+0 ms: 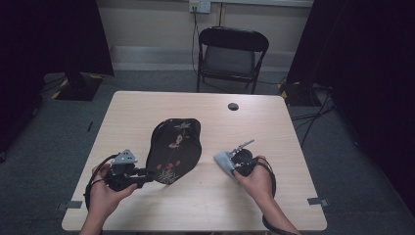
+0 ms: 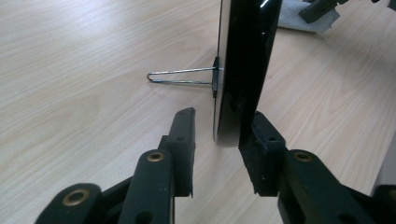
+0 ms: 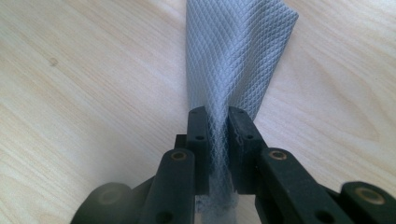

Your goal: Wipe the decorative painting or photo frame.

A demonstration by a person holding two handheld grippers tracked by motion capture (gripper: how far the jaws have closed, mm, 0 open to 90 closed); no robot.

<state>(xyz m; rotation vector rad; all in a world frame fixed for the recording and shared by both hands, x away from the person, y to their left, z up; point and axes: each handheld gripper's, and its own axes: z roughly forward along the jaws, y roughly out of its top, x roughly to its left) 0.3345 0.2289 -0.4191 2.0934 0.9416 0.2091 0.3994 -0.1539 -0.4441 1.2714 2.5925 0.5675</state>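
A black oval plate [image 1: 173,147] painted with flowers sits in the middle of the table [image 1: 147,107]. My left gripper [image 1: 148,175] is at its near-left rim. In the left gripper view the plate [image 2: 250,56] is edge-on between the jaws of my left gripper [image 2: 223,116]. The left finger [image 2: 183,140] stands clear of its pale back, so the gripper is open. A wire loop [image 2: 180,77] sticks out from that back. My right gripper [image 1: 232,165] is to the plate's right, shut on a grey quilted cloth [image 1: 222,159]. The cloth [image 3: 238,51] fans out past my right gripper [image 3: 218,112].
A round cable hole [image 1: 233,106] sits near the table's far edge. A black folding chair [image 1: 231,56] stands behind the table. Dark curtains hang at both sides. Bare wood lies to the left and at the far right of the table.
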